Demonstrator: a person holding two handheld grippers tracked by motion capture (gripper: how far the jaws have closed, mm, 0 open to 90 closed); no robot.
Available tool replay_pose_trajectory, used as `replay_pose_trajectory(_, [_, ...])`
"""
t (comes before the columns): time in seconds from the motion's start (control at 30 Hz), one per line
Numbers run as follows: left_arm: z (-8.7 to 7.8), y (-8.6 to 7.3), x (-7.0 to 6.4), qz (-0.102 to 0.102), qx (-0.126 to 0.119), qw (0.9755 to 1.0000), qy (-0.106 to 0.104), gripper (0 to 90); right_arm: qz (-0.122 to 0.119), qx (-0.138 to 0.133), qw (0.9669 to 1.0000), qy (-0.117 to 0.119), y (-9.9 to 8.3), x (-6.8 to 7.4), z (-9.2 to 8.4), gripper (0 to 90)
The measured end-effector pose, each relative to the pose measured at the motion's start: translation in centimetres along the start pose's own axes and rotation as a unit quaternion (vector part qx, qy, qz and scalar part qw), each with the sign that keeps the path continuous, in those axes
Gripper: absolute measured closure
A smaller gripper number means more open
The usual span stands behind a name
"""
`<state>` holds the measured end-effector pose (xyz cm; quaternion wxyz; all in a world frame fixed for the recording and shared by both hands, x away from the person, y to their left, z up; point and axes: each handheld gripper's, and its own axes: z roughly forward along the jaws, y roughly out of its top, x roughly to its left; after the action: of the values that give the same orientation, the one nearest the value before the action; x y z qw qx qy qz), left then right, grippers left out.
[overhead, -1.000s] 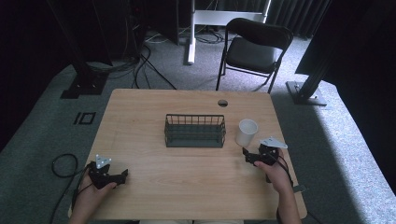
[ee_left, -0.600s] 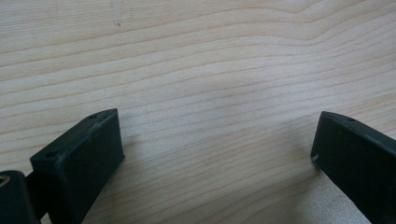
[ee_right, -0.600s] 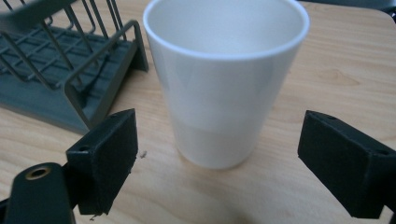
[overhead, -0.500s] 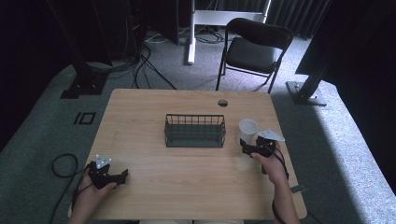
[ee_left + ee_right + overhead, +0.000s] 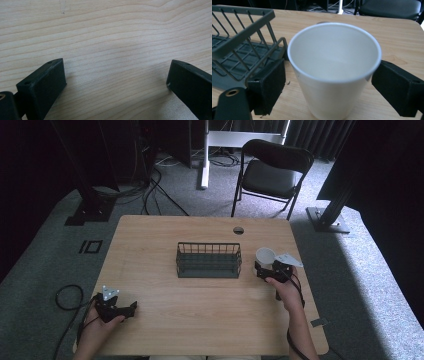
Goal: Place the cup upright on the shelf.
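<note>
right hand-held gripper (image 5: 329, 82) jaws flanking white cup (image 5: 334, 67)

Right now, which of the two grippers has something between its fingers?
The right gripper: a white foam cup stands between its fingers. The left gripper brackets only bare wooden table.

Rectangular light wood-grain table (image 5: 165, 245), rounded corners, round cable hole (image 5: 238, 230) near its far edge. Grey carpeted floor (image 5: 45, 265) on all sides. Black folding chair with padded seat (image 5: 272, 172) beyond the table's far right corner, facing it. White metal stand leg (image 5: 204, 157) left of the chair, loose black cables (image 5: 150, 182) trailing beside it. Black rig posts on flat bases at far left (image 5: 85, 205) and far right (image 5: 332, 205). Dark curtains (image 5: 320, 135) behind. Daylight patch (image 5: 370, 285) across the carpet at right.
</note>
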<state>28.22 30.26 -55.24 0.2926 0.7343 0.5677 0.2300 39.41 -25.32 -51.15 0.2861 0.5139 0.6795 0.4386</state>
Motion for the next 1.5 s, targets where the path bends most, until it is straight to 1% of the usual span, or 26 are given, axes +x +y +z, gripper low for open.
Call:
replay_pose_trajectory(0.2, [0.0,0.0,0.0,0.0,0.0,1.0,0.0,2.6,0.0,-0.005,1.0,-0.008,0.2,0.1,0.5,12.0])
replay_pose_trajectory(0.27, [0.0,0.0,0.0,0.0,0.0,1.0,0.0,2.6,-0.001,-0.008,0.9999,-0.011,0.2,0.2,0.5,13.8])
replay_pose_trajectory(0.33, [0.0,0.0,0.0,0.0,0.0,1.0,0.0,2.6,-0.005,-0.012,0.9998,-0.017,0.3,0.2,0.5,18.6])
replay_pose_trajectory(0.4, [0.0,0.0,0.0,0.0,0.0,1.0,0.0,2.6,-0.005,-0.014,0.9996,-0.025,0.4,0.2,0.5,19.4])
replay_pose_trajectory(0.43, [0.0,0.0,0.0,-0.001,0.0,1.0,0.0,2.6,-0.01,-0.012,0.9996,-0.023,0.4,0.2,0.5,19.5])
replay_pose_trajectory(0.47, [0.0,0.0,0.0,0.0,0.0,1.0,0.0,2.6,-0.009,-0.01,0.9997,-0.019,0.5,0.2,0.5,19.6])
replay_pose_trajectory(0.53, [0.0,0.0,0.0,0.0,0.0,1.0,0.0,2.6,-0.014,-0.006,0.9998,-0.011,0.7,0.3,0.3,19.7])
replay_pose_trajectory(0.6, [0.0,0.0,0.0,0.0,0.0,1.0,0.0,2.6,-0.012,-0.005,0.9999,-0.006,1.0,0.4,0.1,19.7])
replay_pose_trajectory(0.97, [0.0,0.0,0.0,0.0,0.0,1.0,0.0,2.6,-0.018,-0.015,0.9997,0.004,3.6,0.9,-1.1,19.8])
replay_pose_trajectory(1.1, [0.0,0.0,0.0,0.0,0.0,1.0,0.0,2.6,-0.019,-0.028,0.9994,0.005,4.9,1.2,-1.5,19.9])
replay_pose_trajectory(1.13, [0.0,0.0,0.0,0.0,0.0,1.0,0.0,2.6,-0.019,-0.028,0.9994,0.005,4.9,1.2,-1.5,19.9])
replay_pose_trajectory(1.2, [0.0,0.0,0.0,0.0,0.0,1.0,0.0,2.6,-0.022,-0.038,0.999,0.008,5.9,1.6,-2.0,19.9])
replay_pose_trajectory(1.4, [0.0,0.0,0.0,0.0,0.0,1.0,0.0,2.6,-0.035,-0.054,0.9979,0.009,7.9,2.4,-2.7,19.9])
replay_pose_trajectory(1.5, [0.0,0.0,0.0,0.0,0.0,1.0,0.0,2.6,-0.04,-0.062,0.9971,0.02,8.7,3.0,-3.1,19.8])
